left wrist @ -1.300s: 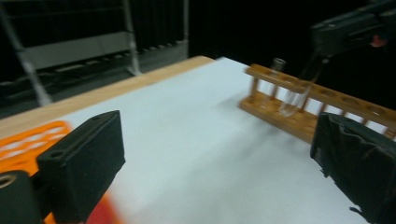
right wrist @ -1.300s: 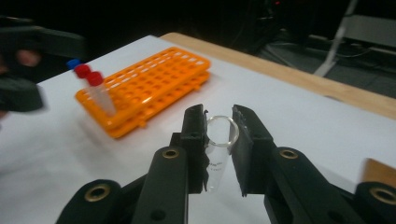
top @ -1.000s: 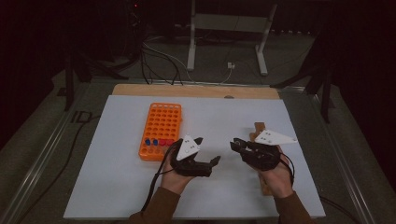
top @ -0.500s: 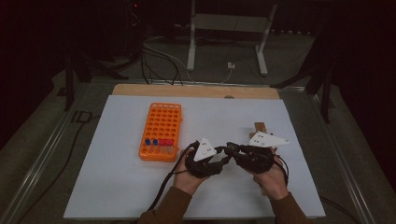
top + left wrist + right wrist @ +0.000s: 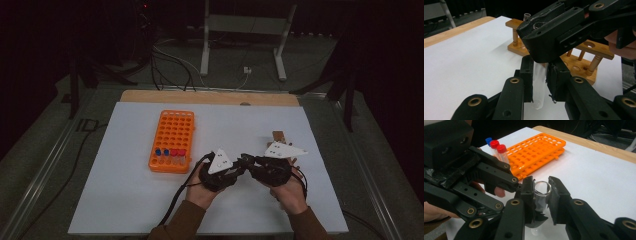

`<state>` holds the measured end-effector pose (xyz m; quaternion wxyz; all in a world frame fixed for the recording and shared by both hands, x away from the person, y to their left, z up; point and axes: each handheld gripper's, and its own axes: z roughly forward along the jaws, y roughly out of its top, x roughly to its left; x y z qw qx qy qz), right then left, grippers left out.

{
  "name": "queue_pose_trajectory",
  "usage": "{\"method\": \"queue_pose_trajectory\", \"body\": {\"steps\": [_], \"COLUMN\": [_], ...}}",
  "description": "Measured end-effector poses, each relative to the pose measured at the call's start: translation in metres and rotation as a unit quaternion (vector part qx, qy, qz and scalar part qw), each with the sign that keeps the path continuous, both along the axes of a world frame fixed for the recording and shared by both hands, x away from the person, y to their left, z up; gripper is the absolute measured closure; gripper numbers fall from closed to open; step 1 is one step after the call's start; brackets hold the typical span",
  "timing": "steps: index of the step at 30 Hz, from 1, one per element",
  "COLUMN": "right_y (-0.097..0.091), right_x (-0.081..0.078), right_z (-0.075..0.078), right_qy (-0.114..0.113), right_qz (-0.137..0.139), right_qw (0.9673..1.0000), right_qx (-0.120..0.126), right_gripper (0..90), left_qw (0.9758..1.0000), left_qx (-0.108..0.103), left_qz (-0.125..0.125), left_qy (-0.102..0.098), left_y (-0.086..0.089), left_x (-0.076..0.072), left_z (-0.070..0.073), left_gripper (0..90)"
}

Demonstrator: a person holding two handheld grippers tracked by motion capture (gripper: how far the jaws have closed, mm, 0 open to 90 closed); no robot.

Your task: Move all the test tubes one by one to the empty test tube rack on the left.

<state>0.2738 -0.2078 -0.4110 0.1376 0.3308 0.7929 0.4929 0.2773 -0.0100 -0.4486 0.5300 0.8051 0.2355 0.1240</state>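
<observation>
**Both grippers on one clear tube**

While my hands meet near the table's front edge, the left gripper (image 5: 239, 169) has just been closing and now pinches the clear tube (image 5: 539, 85), as does the right gripper (image 5: 541, 195). Held upright above the white mat (image 5: 125, 200), its open mouth faces up. No readable writing.

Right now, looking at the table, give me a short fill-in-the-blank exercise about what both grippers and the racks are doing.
1. Both the left gripper and the right gripper are clamped on one clear glass ____.
2. The plastic rack holding capped tubes is coloured ____.
3. The rack behind the held tube is made of ____.
4. Beside the blue cap, the other two tube caps in the right gripper view are ____.

Missing words: test tube; orange; wood; red
</observation>
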Motion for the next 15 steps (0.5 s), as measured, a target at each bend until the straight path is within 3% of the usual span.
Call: {"method": "queue_pose_trajectory", "body": {"steps": [2, 7, 10, 15], "right_y": [-0.001, -0.010, -0.016, -0.024], "right_x": [0.000, 0.001, 0.001, 0.003], "right_z": [0.000, 0.005, 0.009, 0.010], "right_qy": [-0.001, -0.014, -0.021, -0.027], "right_qz": [-0.001, -0.006, -0.020, -0.044], "right_qw": [1.0000, 0.9996, 0.9992, 0.9984], "right_qx": [0.003, 0.021, 0.029, 0.022], "right_gripper": [73.5, 50.3, 36.9, 21.2], "left_qw": [1.0000, 0.9998, 0.9997, 0.9996], "left_qx": [0.002, 0.008, 0.002, -0.001], "left_qz": [0.004, 0.017, 0.024, 0.030], "left_qy": [-0.001, 0.002, 0.003, -0.001], "left_y": [0.000, 0.005, 0.010, 0.018], "left_x": [0.000, 0.003, 0.003, 0.001], "left_z": [0.000, 0.000, 0.001, 0.004], "left_gripper": [76.6, 76.8, 76.7, 76.7]}}
